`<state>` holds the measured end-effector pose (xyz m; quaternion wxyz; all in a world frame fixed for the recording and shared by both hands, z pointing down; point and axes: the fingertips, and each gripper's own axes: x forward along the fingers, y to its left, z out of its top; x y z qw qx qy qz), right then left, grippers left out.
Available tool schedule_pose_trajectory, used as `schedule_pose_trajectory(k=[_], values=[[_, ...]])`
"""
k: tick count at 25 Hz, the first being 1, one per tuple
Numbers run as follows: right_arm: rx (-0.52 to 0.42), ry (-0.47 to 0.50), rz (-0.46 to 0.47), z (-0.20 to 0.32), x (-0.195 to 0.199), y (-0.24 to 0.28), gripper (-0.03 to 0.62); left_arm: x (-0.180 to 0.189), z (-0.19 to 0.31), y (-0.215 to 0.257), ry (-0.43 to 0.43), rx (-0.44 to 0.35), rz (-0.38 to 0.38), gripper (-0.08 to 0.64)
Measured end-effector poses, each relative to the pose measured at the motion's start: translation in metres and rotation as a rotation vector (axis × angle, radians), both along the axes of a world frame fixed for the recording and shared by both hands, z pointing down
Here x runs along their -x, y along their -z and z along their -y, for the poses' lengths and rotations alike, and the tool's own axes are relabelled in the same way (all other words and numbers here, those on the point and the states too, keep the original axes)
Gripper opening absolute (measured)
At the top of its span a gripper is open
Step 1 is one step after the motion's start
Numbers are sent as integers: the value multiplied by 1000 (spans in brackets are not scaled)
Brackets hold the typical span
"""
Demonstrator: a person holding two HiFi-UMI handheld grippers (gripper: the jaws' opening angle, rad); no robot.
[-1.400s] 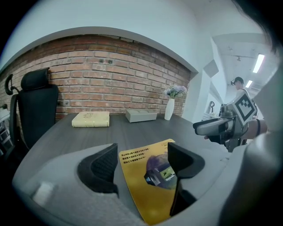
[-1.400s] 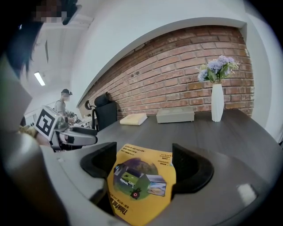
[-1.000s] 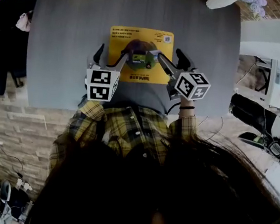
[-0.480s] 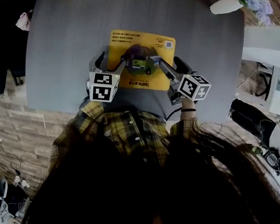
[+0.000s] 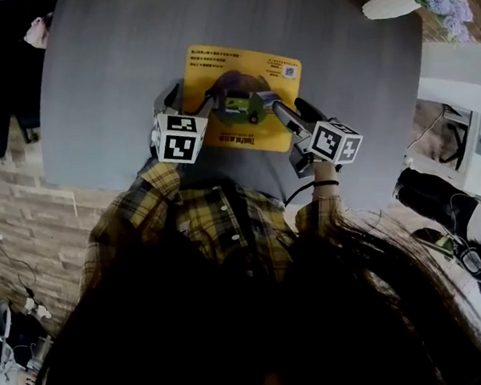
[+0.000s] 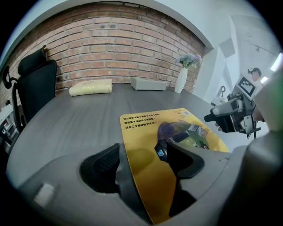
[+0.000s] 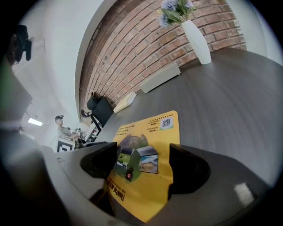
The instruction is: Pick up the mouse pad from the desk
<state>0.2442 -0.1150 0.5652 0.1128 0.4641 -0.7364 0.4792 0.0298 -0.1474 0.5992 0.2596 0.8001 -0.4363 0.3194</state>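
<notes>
**object.** the yellow rectangular printed mouse pad [image 5: 241,72] lies flat in the upper middle of the head view, on the grey round tabletop [image 5: 100,74]. its near edge is close to the person. it is judged thin, light and limp. it is likely to sag if lifted by one corner, and its underside probably clings to the surface. because it lies flush, there is no raised lip to catch.

**where to grip.** the near edge or near corners are the best places to grip, ideally both at once, with one jaw worked under the edge.

**left claw** [image 6: 141,155]. its jaws are spread and nothing is pinched. the pad's near-left corner shows between them, with the pad's left edge running along the inner side of the left jaw.

**right claw** [image 7: 143,164]. its jaws are spread wide and it holds nothing. the pad's near-right part shows between them.

**pose.** both forearms, in yellow plaid sleeves [image 5: 159,187], reach forward from the body. the claws angle inward toward the pad, left at its lower-left corner and right at its lower-right edge. whether either jaw tip touches the pad cannot be determined.
</notes>
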Motion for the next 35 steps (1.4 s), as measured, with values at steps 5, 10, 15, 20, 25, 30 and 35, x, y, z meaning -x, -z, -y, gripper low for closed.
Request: schedule_pose_trajectory(k=[5, 10, 15, 20, 25, 30, 35], values=[[41, -23, 33, -1, -9, -7, 370, 2, -1, -9, 0, 25, 19, 337], [89, -64, 96, -1, -16, -13, 370, 2, 1, -15, 2, 3, 32, 321], [123, -86, 136, -4, -23, -14, 370, 1, -1, -16, -4, -1, 43, 325], [151, -71, 140, -6, -26, -14, 370, 1, -1, -18, -8, -3, 47, 325], [223, -50, 171, -10, -25, -18, 370, 0, -1, -18, -9, -12, 43, 325], [303, 1, 177, -20, -19, -21, 370, 1, -2, -18, -7, -8, 50, 325], [383, 57, 201, -28, -11, -22, 370, 1, -1, -16, -8, -16, 46, 326]])
